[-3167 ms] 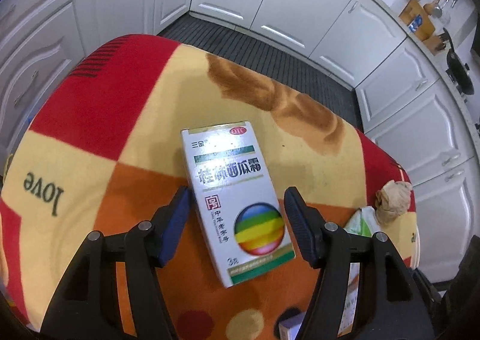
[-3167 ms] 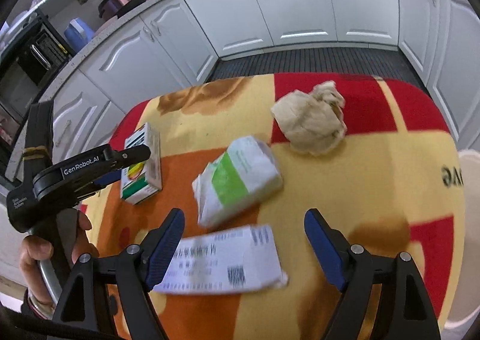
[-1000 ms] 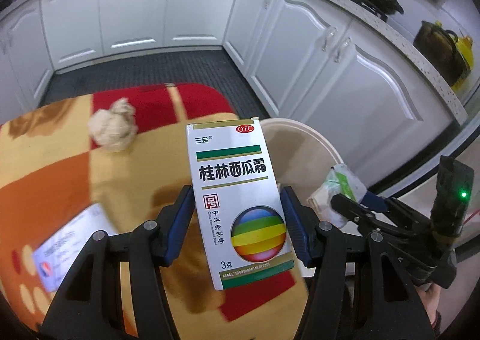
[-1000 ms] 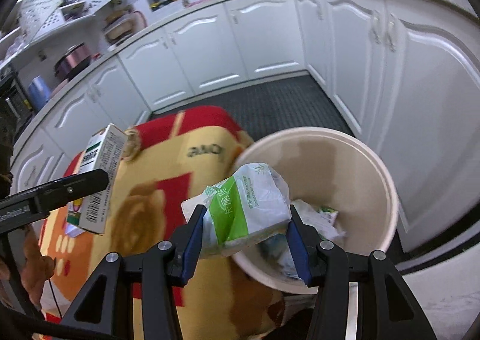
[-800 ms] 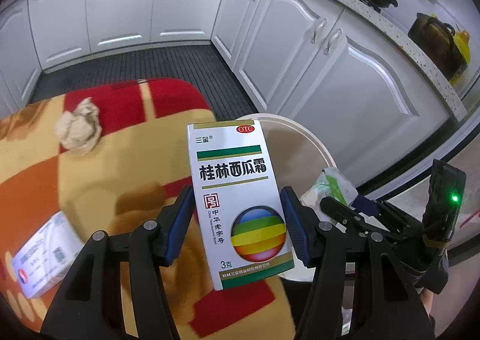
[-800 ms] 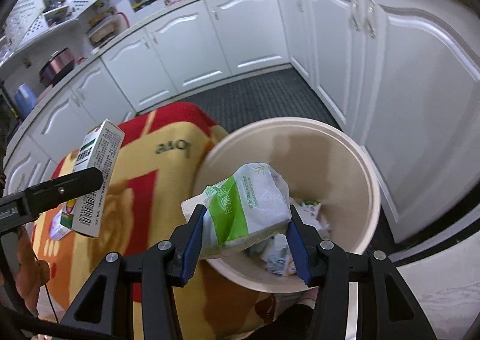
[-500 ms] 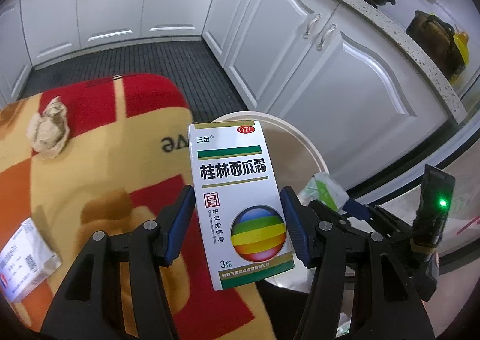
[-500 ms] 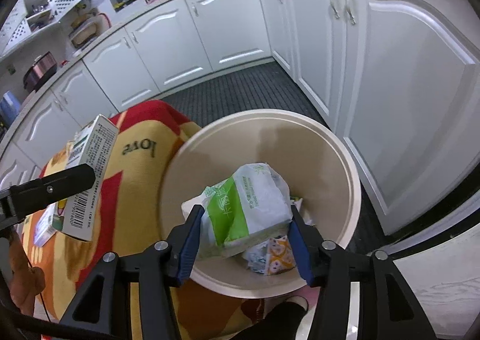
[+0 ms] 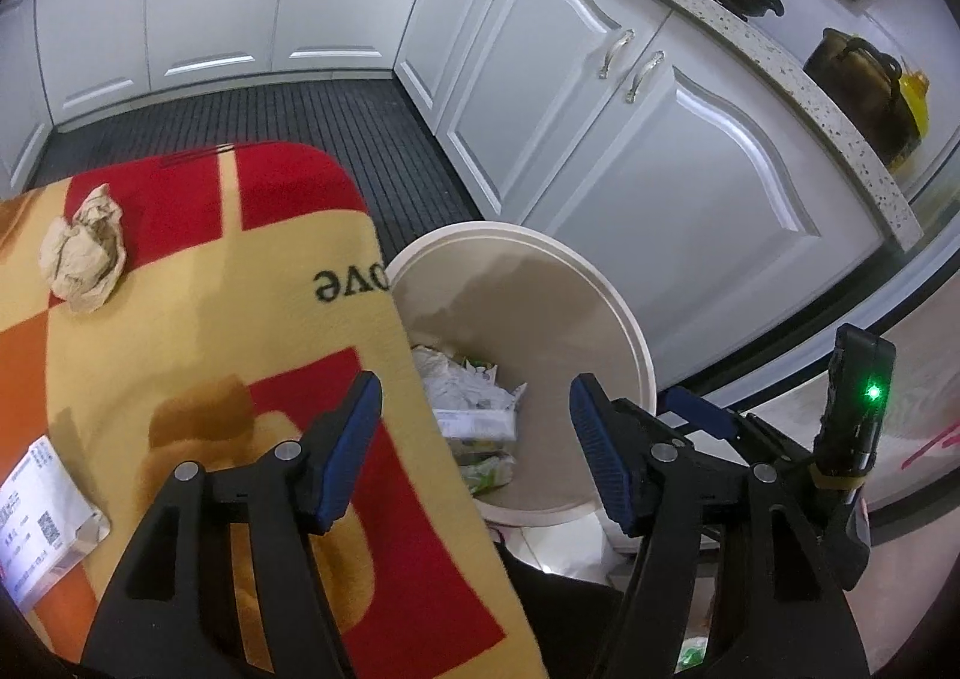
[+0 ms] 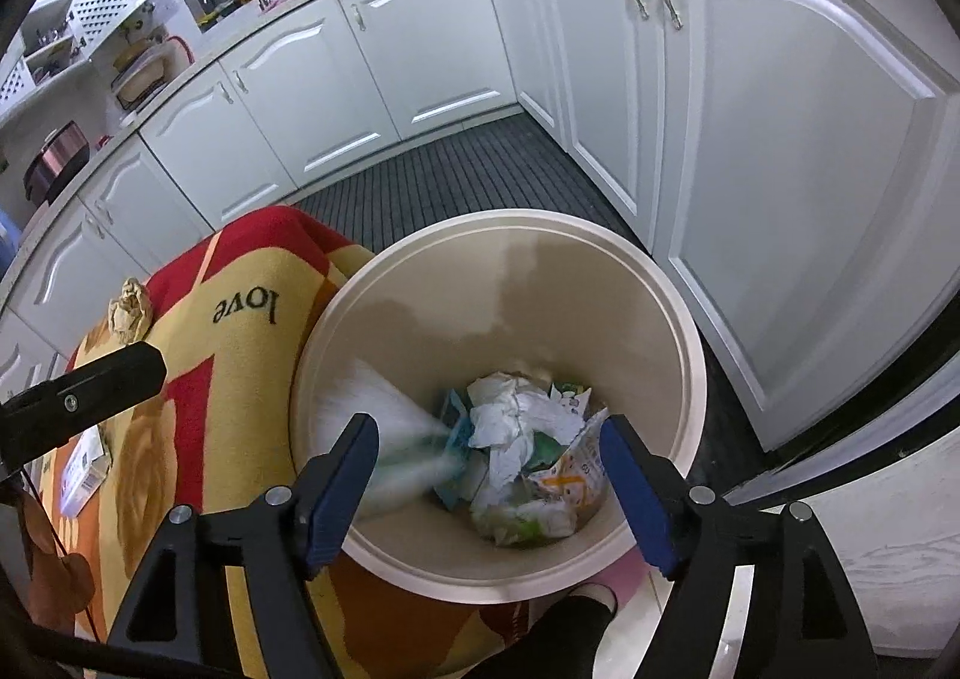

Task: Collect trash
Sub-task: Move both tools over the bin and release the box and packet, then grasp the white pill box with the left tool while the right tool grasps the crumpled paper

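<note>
The word "love" is printed in dark letters on the yellow part of the patterned tablecloth (image 10: 240, 355), upside down, at centre left in both wrist views. A white printed slip (image 9: 42, 517) at the lower left of the left wrist view carries small print, probably a code square, too small to read.

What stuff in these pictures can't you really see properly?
- Falling white and green packet: motion-blurred in the right wrist view, print unreadable.
- Bottom of the bin: covered by the trash pile in both views.
- Receipt: cut off by the left wrist view's edge, print too small.
- Left gripper and right gripper: both have just been opening, nothing between the jaws.
- Medicine box: not identifiable in either view.
</note>
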Demonstrator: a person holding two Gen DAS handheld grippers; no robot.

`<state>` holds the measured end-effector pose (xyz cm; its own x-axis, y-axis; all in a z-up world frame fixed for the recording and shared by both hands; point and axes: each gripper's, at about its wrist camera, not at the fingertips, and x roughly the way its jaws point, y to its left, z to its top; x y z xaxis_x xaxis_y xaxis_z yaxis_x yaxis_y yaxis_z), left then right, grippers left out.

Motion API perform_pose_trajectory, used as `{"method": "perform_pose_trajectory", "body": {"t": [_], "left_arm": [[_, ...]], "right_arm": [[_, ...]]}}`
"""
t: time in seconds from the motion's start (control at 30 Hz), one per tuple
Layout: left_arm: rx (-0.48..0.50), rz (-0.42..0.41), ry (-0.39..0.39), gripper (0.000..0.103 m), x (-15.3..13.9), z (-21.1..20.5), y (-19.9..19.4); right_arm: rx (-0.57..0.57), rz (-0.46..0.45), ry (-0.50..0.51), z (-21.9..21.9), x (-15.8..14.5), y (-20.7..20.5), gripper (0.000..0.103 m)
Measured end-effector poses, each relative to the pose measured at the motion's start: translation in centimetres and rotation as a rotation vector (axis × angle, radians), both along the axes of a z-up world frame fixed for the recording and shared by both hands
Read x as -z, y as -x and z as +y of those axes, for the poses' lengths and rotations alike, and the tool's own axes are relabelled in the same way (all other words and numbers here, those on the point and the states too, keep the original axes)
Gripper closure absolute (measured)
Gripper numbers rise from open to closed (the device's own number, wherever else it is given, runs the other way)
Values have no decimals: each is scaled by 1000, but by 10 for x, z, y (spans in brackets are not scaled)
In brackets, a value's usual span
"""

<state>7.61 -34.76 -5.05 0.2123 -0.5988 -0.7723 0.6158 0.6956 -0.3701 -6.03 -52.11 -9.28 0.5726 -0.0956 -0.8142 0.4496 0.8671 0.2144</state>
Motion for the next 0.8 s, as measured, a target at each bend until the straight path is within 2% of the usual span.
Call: {"method": "perform_pose_trajectory", "body": {"t": [0.33, 0.67, 0.8], "left_arm": [[-32, -53, -52, 39, 2, 26, 4], [-111, -19, -81, 39, 24, 65, -20], [-117, -25, -118, 39, 32, 81, -26]], "right_arm": [[-40, 1, -6, 17, -3, -2, 29], [-96, -18, -8, 40, -13, -5, 29], [-112, -19, -5, 47, -16, -7, 29]]}}
